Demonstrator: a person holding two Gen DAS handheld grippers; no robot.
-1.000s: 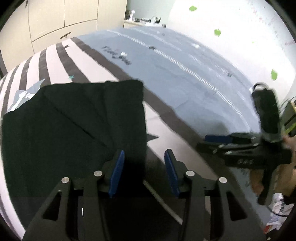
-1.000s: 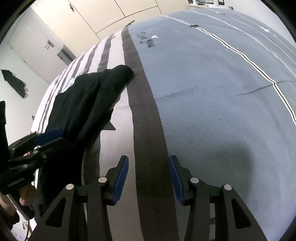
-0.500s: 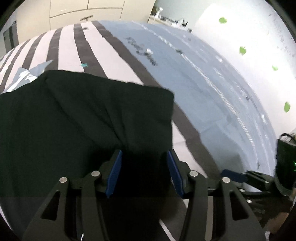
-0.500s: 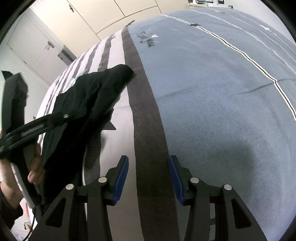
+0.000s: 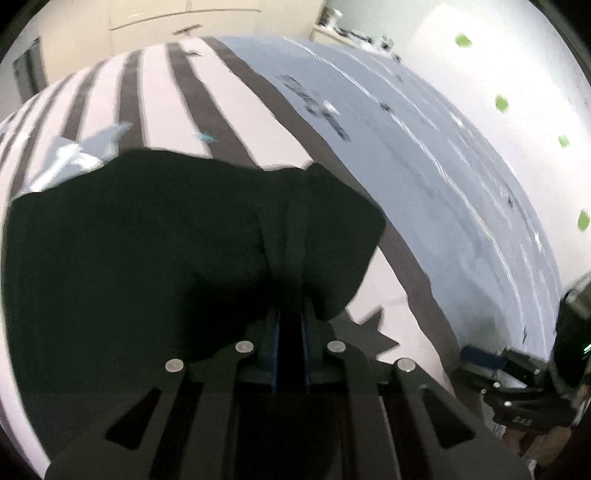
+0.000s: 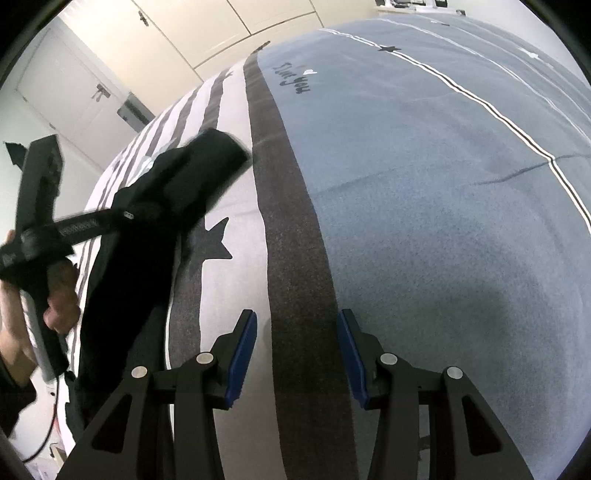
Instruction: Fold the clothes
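Note:
A black garment (image 5: 147, 240) lies on the striped part of the bed and fills the lower left of the left wrist view. My left gripper (image 5: 290, 314) has its jaws closing, and the blue pads pinch a raised fold at the garment's right edge. In the right wrist view the same garment (image 6: 155, 229) is bunched and lifted at the left, with the left gripper (image 6: 129, 216) buried in it and a hand (image 6: 59, 295) on its handle. My right gripper (image 6: 297, 325) hangs open over a dark stripe, nothing between its fingers.
The bed cover (image 6: 443, 184) is blue-grey on the right, with white and dark grey stripes (image 5: 166, 92) on the left. Cream wardrobe doors (image 6: 184, 33) stand beyond the bed. A white wall with green stickers (image 5: 502, 103) runs along its far side.
My left gripper slid over the black garment and its jaws came together on the cloth's edge, which now bunches up. The right gripper has stayed put and open.

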